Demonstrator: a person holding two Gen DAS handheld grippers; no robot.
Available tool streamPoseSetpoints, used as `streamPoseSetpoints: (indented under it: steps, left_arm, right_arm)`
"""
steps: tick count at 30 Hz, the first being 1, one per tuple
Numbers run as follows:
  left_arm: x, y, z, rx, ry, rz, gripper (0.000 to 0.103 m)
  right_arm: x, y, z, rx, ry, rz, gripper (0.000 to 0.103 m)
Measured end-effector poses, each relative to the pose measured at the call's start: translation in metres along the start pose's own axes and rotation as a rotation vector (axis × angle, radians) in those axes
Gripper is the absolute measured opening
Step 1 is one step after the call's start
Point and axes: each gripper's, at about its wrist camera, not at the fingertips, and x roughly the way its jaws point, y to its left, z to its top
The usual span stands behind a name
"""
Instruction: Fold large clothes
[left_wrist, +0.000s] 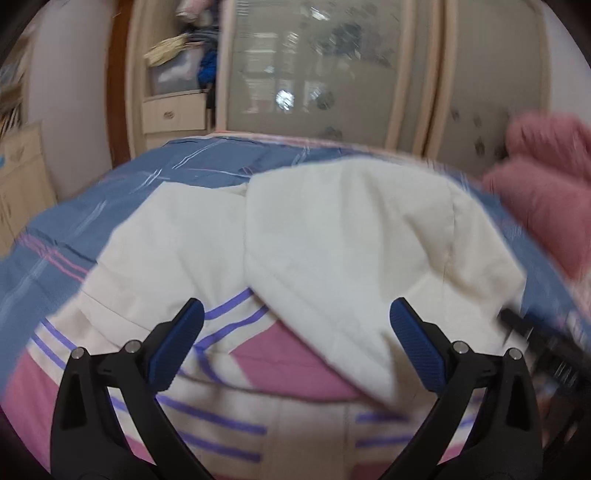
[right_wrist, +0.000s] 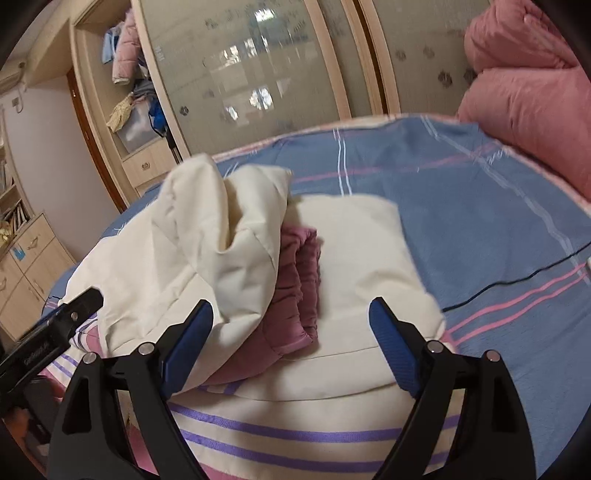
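A large cream jacket (left_wrist: 332, 236) with pink panels and purple stripes lies on the bed; it also shows in the right wrist view (right_wrist: 351, 251). Its cream hood or sleeve (right_wrist: 221, 236) is bunched up over a pink cuff (right_wrist: 299, 280). My left gripper (left_wrist: 295, 325) is open and empty, hovering just above the jacket's striped part. My right gripper (right_wrist: 291, 325) is open and empty, just above the pink cuff. The right gripper's black tip (left_wrist: 532, 332) shows at the right edge of the left wrist view, and the left gripper's tip (right_wrist: 62, 314) at the left of the right wrist view.
The bed has a blue sheet (right_wrist: 461, 192) with pink and white stripes. A pink duvet (right_wrist: 524, 85) is piled at the far right. A thin black cable (right_wrist: 517, 277) crosses the sheet. A wardrobe with frosted doors (left_wrist: 325, 66) and drawers (left_wrist: 173, 114) stands behind.
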Motion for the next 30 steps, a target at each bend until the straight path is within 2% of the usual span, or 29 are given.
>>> streamPoseSetpoints:
  steps: [2,5,9,15,21,25,27,30]
  left_arm:
    - [-0.001,0.003,-0.006,0.059,0.011,0.068,0.101]
    - [-0.006,0.017,-0.017,0.076,0.013,0.09,0.101]
    - [-0.019,0.046,-0.028,0.054,0.033,0.101,0.101]
    - [-0.061,0.104,-0.035,0.025,0.027,0.198,0.101]
    - [-0.107,0.173,-0.065,-0.037,0.057,0.26,0.101]
    - [-0.129,0.206,-0.087,-0.069,0.096,0.258,0.101]
    - [-0.134,0.218,-0.099,-0.07,0.148,0.208,0.101]
    - [-0.141,0.225,-0.119,-0.039,0.196,0.151,0.101]
  right_arm:
    - [-0.003,0.002,0.001,-0.006,-0.018,-0.004,0.087]
    - [0.002,0.008,-0.002,-0.032,-0.023,-0.02,0.087]
    - [0.014,0.015,-0.005,-0.054,0.009,-0.033,0.087]
    - [0.016,0.018,-0.007,-0.06,0.013,-0.038,0.087]
    - [0.008,0.029,-0.021,-0.095,0.006,-0.072,0.087]
    - [-0.008,0.035,-0.036,-0.126,0.022,-0.045,0.088]
    - [-0.027,0.031,-0.048,-0.156,0.046,-0.034,0.088]
    - [-0.062,0.011,-0.072,-0.136,0.084,-0.089,0.088]
